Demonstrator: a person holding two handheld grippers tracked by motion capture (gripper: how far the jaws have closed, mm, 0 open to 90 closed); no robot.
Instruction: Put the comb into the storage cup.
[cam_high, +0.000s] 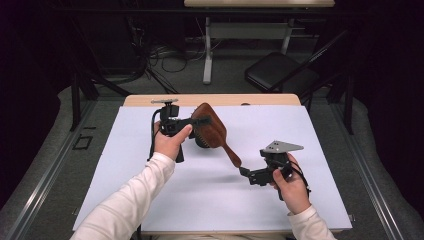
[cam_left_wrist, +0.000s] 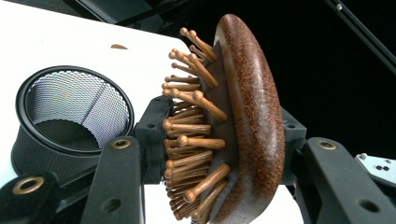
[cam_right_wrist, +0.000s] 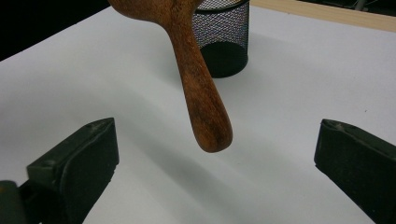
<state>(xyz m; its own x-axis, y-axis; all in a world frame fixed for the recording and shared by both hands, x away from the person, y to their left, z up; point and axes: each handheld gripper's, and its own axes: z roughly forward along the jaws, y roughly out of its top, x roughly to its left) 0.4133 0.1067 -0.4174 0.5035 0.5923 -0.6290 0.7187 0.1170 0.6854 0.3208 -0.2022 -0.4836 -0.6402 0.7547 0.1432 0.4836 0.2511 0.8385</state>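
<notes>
A brown wooden hairbrush (cam_high: 212, 131) with wooden bristles hangs above the white table sheet, its handle slanting down to the right. My left gripper (cam_high: 200, 121) is shut on the brush head; in the left gripper view the pads (cam_left_wrist: 154, 135) press on the bristle side and the rounded back of the hairbrush (cam_left_wrist: 252, 116). My right gripper (cam_high: 245, 172) stands open just beyond the handle's tip. In the right gripper view the handle (cam_right_wrist: 201, 93) ends between and a little ahead of the wide-apart fingers (cam_right_wrist: 79, 163), touching neither.
A black mesh cup (cam_right_wrist: 222, 42) stands upright on the sheet under the brush head, also seen as the cup (cam_left_wrist: 70, 116) beside the left jaws. The white sheet (cam_high: 210, 200) covers the table. A folding chair (cam_high: 280, 70) stands beyond the far edge.
</notes>
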